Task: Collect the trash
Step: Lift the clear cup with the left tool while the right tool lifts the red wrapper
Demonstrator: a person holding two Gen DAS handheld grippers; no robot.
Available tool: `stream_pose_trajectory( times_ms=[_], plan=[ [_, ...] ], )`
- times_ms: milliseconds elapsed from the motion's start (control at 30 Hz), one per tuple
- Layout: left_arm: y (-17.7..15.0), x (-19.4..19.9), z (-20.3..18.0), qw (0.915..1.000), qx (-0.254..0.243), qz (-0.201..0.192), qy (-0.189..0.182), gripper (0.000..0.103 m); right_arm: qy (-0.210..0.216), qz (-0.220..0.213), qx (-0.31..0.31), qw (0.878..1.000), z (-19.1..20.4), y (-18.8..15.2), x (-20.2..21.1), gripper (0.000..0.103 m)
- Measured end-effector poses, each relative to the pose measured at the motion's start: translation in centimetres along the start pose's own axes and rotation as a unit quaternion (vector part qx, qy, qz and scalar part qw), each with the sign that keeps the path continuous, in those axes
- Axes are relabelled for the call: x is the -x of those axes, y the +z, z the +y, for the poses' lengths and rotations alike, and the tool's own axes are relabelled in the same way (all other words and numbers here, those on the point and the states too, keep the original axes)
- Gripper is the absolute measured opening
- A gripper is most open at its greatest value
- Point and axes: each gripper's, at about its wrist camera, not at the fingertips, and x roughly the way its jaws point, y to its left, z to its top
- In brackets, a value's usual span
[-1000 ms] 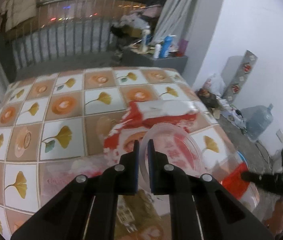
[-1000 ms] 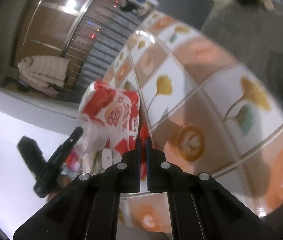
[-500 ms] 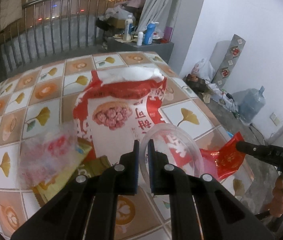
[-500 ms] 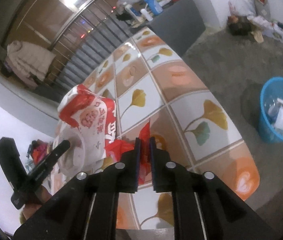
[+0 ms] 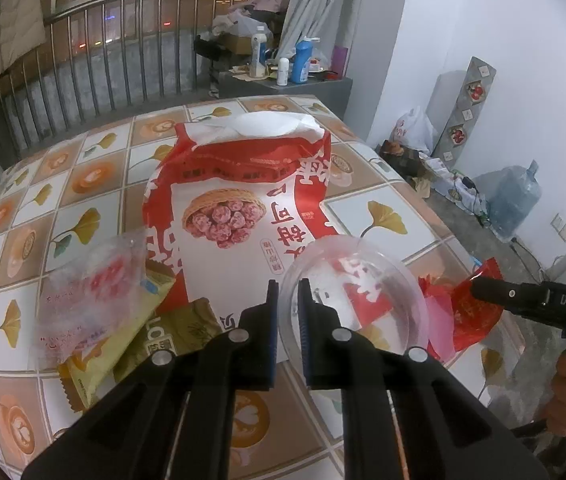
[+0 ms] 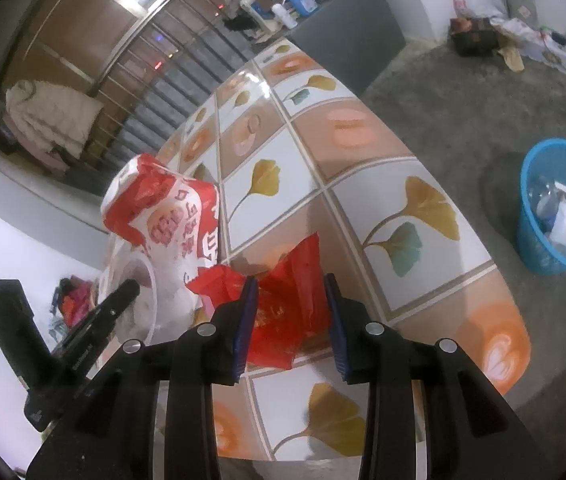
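Trash lies bunched on the tiled counter (image 5: 95, 184) around the big red and white snack bag (image 5: 239, 200): left of that bag a clear printed wrapper (image 5: 87, 296) rests over a yellow packet (image 5: 123, 340), and right of it sits a small red wrapper (image 6: 287, 304). The left gripper (image 5: 287, 304) has its jaws nearly shut, pinching the rim of a clear plastic lid (image 5: 355, 292) over the bag's near end. The right gripper (image 6: 290, 312) is opening its jaws, the red wrapper between them but apparently not pressed. Gathering seems under way; next, the right jaws likely need to close on the red wrapper for the blue basket (image 6: 555, 200) on the floor, beyond the counter from the bag.
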Motion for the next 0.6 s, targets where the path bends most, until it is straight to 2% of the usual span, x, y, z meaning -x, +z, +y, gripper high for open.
stream_pose_trajectory(
  times_ms=[167, 267, 600],
  plan=[
    [0.0, 0.0, -0.3, 0.9999, -0.007, -0.004, 0.006, 0.011, -0.006, -0.001, 0.004, 1.000, -0.1, -0.1, 0.0, 0.014],
    [0.0, 0.0, -0.6, 0.9998, -0.015, -0.006, 0.012, 0.010, -0.010, -0.001, 0.007, 1.000, -0.2, -0.2, 0.1, 0.008],
    [0.4, 0.6, -1.3, 0.9994, -0.025, -0.019, 0.013, 0.008, 0.007, -0.020, 0.010, 1.000, 0.2, 0.1, 1.7, 0.002]
  ],
)
